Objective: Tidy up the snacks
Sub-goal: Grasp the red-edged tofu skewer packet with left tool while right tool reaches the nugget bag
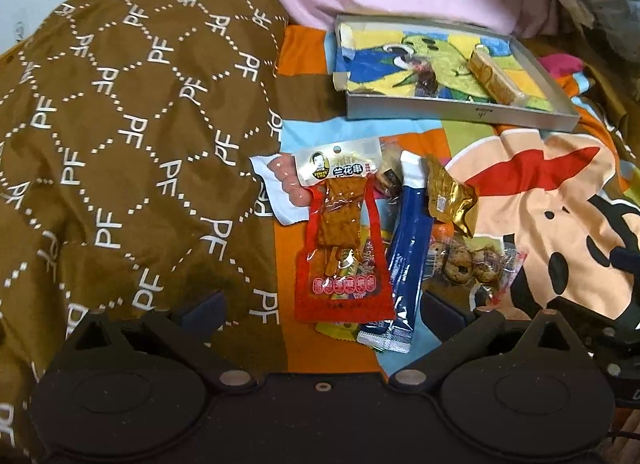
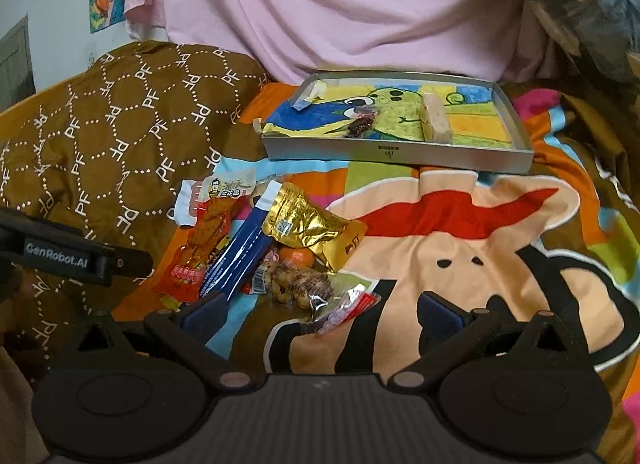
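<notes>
**Black jaws spread wide, snacks heaped short of the tray**

Black plastic frames both your tools. Your left gripper [image 1: 320, 306] is released, its blue-padded fingers [image 1: 202, 308] spread to either side of the near end of the snack pile and touching nothing. Your right gripper [image 2: 320, 314] is likewise released and empty, hanging just on the near side of the pile.

Take the snack pile [image 2: 264, 248] as your landmark. On its left lies the red tofu-skewer packet [image 1: 342, 248], overlapping a white-edged sausage packet [image 1: 280, 188]. Through its middle runs a long blue sachet [image 1: 408, 248]. On its right a crumpled gold foil packet [image 2: 308, 224] rests on top, and in front of that a clear bag of speckled quail eggs [image 2: 298, 286], with a small orange fruit [image 2: 296, 256] tucked between them.

Beyond the pile, apart from it, sits the grey tray [image 2: 400, 152], lined with a crayon drawing. Inside it lie a pale wrapped bar [image 2: 436, 120] and a small dark snack [image 2: 360, 124].

Left of the pile rises a brown quilt [image 1: 120, 144] with white lettering; under everything spreads a colourful cartoon blanket [image 2: 460, 244].
</notes>
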Demonstrator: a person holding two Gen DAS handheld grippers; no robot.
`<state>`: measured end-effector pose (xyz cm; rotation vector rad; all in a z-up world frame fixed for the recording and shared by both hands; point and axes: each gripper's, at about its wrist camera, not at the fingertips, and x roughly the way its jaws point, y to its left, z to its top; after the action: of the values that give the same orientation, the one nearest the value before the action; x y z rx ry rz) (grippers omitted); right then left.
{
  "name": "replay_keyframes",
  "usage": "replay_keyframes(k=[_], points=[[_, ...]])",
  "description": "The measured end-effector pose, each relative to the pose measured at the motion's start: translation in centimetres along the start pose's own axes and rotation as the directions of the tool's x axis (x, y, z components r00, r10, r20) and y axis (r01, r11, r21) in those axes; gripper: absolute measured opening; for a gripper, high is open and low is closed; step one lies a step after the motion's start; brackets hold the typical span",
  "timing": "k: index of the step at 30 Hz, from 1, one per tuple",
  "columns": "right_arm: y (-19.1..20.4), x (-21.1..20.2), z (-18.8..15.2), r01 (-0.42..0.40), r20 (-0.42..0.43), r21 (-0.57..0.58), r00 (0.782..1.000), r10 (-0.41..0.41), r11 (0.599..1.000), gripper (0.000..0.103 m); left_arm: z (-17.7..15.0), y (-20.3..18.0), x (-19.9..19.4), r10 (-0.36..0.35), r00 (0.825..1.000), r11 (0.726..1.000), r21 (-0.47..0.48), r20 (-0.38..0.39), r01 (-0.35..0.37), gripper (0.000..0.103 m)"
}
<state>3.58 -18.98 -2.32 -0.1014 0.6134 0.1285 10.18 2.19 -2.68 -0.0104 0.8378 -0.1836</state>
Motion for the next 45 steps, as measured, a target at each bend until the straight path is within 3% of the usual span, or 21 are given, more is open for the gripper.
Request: replay_keyframes(k=[8, 13, 27, 39, 45], points=[[-0.3, 1.6, 0.5, -0.025, -0.054, -0.030, 0.998, 0.023, 0.999, 0.103, 1.3, 0.9, 1.7, -0.034, 0.999, 0.999, 0.013, -0.007, 0.035, 0.102], [-0.7, 3.1, 1.1, -0.099, -0.094, -0.083, 0.991, 0.091, 0.992, 0.103, 1.9, 1.3, 2.6, -0.046, 0.999, 0.998, 0.029, -0.008, 0.046, 0.102], [-0.2, 9.0, 1.4, -0.243, -0.156, -0.332, 0.967, 0.201, 0.912, 0.103, 3.4, 1.9, 7.5, -0.102, 0.995, 0.994, 0.041, -0.007, 0.103, 0.102], [-1.2, 11.6, 1.8, -0.267, -0.177, -0.278, 0.958, 0.224, 0.923, 0.103, 4.4, 1.8, 11.3, -0.148, 0.989, 0.989, -0.031, -0.023, 0.147, 0.102], [-1.1, 12.9, 1.6, -0.245, -0.226, -0.263, 0.956, 0.187, 0.933, 0.097, 4.8, 1.0, 12.3, -0.109, 0.991, 0.993, 0.028, -0.082, 0.112, 0.098]])
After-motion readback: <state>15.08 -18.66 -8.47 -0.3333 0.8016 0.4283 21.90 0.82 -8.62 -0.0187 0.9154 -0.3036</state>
